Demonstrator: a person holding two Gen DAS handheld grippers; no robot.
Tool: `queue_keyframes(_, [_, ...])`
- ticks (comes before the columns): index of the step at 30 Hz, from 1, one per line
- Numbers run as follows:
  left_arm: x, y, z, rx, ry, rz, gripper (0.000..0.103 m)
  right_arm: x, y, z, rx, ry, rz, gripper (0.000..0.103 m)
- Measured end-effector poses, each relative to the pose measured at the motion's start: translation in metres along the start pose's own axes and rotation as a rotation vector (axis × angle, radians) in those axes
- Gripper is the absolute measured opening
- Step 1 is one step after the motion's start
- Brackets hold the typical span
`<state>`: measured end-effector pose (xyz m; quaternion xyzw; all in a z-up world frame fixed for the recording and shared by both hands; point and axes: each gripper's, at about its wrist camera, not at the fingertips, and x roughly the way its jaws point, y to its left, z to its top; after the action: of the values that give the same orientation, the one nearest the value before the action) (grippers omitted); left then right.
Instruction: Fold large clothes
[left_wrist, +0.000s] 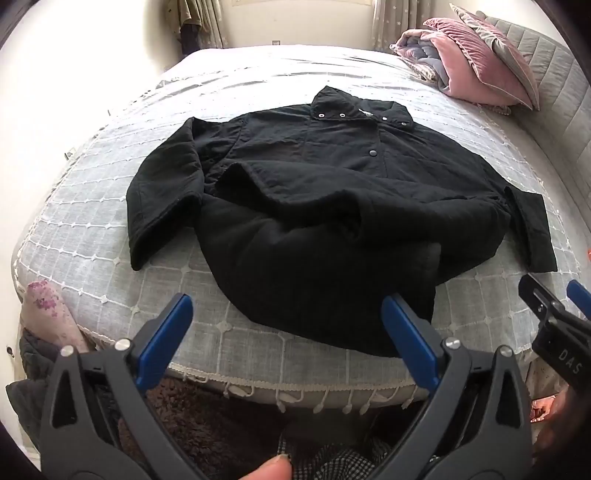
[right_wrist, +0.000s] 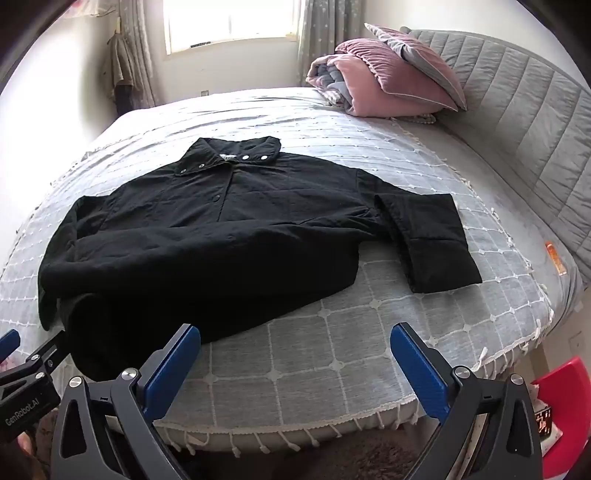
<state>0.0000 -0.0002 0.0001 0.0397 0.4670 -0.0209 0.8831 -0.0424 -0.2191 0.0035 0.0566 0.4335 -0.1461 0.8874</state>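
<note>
Looking down at the bed (left_wrist: 110, 206), I see a black coat (left_wrist: 332, 192) lying spread out on the grey cover (right_wrist: 351, 350), collar by the far side, hem by me; its sleeves lie out to both sides, cuffs bent toward me; my left gripper (left_wrist: 288, 325) hangs over the hem with jaws wide apart, holding nothing; my right gripper (right_wrist: 295, 354) hangs over bare cover just beside the coat, jaws wide apart too; pink pillows (right_wrist: 388, 74) sit at the headboard (right_wrist: 517, 92).

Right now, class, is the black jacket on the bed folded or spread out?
Mostly spread: the black jacket lies flat, both sleeves out sideways, collar away from the cameras; only its near hem is bunched.
</note>
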Motion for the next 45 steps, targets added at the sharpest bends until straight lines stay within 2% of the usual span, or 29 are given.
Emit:
queue_keyframes(4, [0.0,-0.002,0.0,0.001,-0.008,-0.003,0.102,-0.001,-0.004,0.002,-0.004,0.01,-0.013,0.103])
queue_keyframes(14, [-0.002,-0.002,-0.002,0.006,0.004,-0.017,0.102,0.0,0.02,-0.006,-0.003,0.016,-0.013,0.103])
queue_keyframes(16, [-0.002,-0.002,-0.001,0.008,0.007,-0.02,0.102,0.0,0.011,0.0,-0.029,0.021,0.014,0.103])
queue_keyframes(26, [-0.003,-0.003,-0.002,0.012,0.002,-0.024,0.102,0.001,0.013,-0.001,-0.036,0.026,0.028,0.103])
queue_keyframes(45, [-0.004,-0.004,-0.005,0.01,0.004,-0.035,0.102,-0.002,0.011,0.0,-0.023,0.024,0.025,0.103])
